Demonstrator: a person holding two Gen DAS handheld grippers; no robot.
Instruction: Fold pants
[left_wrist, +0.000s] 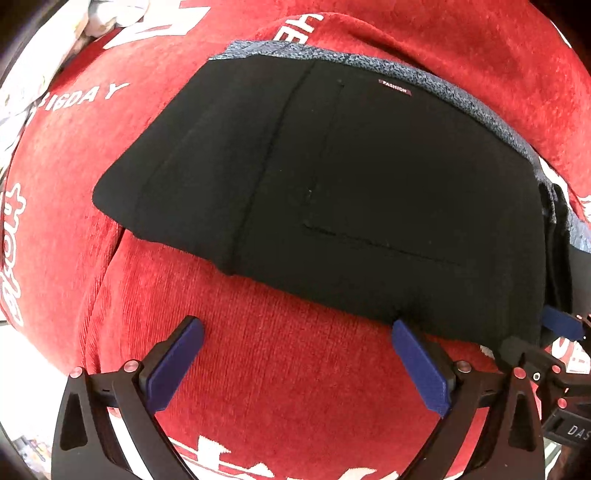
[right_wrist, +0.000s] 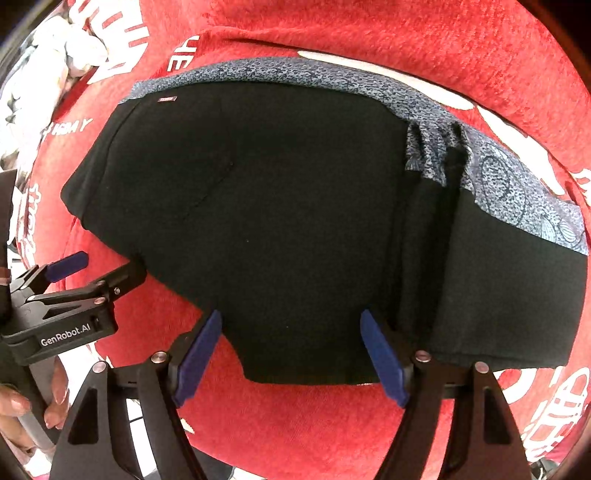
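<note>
The black pants (left_wrist: 332, 192) lie folded on a red blanket (left_wrist: 258, 332) with white lettering, their grey patterned waistband (right_wrist: 295, 74) along the 12 o'clock edge. The left tongs (left_wrist: 295, 354) stand wide, empty, just short of the pants' near edge. The right tongs (right_wrist: 291, 354) gape wide too, straddling the near hem.
</note>
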